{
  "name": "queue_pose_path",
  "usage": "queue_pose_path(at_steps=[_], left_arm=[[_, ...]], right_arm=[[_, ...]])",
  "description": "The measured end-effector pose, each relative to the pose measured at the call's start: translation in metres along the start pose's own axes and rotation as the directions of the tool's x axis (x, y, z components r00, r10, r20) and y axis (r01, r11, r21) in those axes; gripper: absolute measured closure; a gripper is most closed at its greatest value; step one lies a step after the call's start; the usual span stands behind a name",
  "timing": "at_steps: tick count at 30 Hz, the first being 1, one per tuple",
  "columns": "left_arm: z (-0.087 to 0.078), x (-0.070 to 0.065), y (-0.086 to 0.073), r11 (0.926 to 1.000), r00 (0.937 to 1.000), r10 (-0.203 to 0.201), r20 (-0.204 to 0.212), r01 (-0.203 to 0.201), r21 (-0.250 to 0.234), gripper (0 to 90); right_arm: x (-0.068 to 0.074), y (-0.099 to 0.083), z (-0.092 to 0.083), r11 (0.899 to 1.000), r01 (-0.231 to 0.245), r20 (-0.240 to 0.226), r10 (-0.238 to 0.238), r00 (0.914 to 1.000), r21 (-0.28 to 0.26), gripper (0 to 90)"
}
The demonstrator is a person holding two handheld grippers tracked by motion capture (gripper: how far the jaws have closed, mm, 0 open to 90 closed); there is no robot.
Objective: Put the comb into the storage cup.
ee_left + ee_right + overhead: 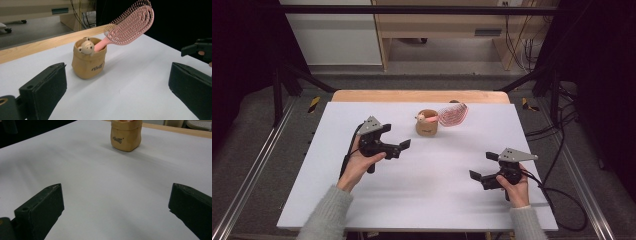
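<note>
1. Left tongs (pixel 398 139), held above the near-left part of the white tabletop (pixel 447 200): jaws spread wide and empty, pointed right and slightly far, toward the pouch; likely poised for a reach.
2. Tan pouch (pixel 426 125), upright at the far middle of the tabletop, well apart from both tongs; small bear figure (pixel 86 47) peeking over its rim.
3. Pink hairbrush (pixel 453 114), handle tucked down in the pouch, bristled head leaning out up and to the right; apparently propped by the pouch rim, which leaves the head free to be gripped.
4. Right tongs (pixel 482 167), low over the near-right tabletop: jaws likewise spread, nothing between them, aimed left with the pouch far ahead.
5. Pouch and brush thus between the two tongs and beyond them, nearer the left pair; neither pair touching anything.
</note>
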State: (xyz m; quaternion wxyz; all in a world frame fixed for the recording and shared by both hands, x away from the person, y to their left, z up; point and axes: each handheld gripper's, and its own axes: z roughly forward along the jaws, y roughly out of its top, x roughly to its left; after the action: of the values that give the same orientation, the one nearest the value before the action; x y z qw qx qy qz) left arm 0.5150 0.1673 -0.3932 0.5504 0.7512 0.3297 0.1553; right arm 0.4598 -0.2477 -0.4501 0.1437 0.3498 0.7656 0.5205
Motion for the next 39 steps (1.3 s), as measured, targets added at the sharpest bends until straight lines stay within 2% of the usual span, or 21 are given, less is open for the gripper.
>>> queue_pose_path(at_steps=[19,26,39], left_arm=[[-0.039,0.015,-0.046,0.9994,0.9993,-0.028,-0.024,0.028,0.021,1.6],[-0.055,0.025,-0.063,0.9983,0.9972,-0.057,-0.049,0.057,0.01,1.6],[-0.078,0.039,-0.088,0.9972,0.9938,-0.07,-0.086,0.072,0.02,1.7]], right_arm=[[0.0,-0.001,0.001,1.0,0.002,0.006,-0.002,1.0,0.01,0.4],[-0.001,-0.002,0.0,1.0,-0.005,0.011,0.005,0.9999,0.009,0.4],[-0.001,-0.003,0.001,1.0,-0.006,0.011,0.006,0.9999,0.011,0.4]])
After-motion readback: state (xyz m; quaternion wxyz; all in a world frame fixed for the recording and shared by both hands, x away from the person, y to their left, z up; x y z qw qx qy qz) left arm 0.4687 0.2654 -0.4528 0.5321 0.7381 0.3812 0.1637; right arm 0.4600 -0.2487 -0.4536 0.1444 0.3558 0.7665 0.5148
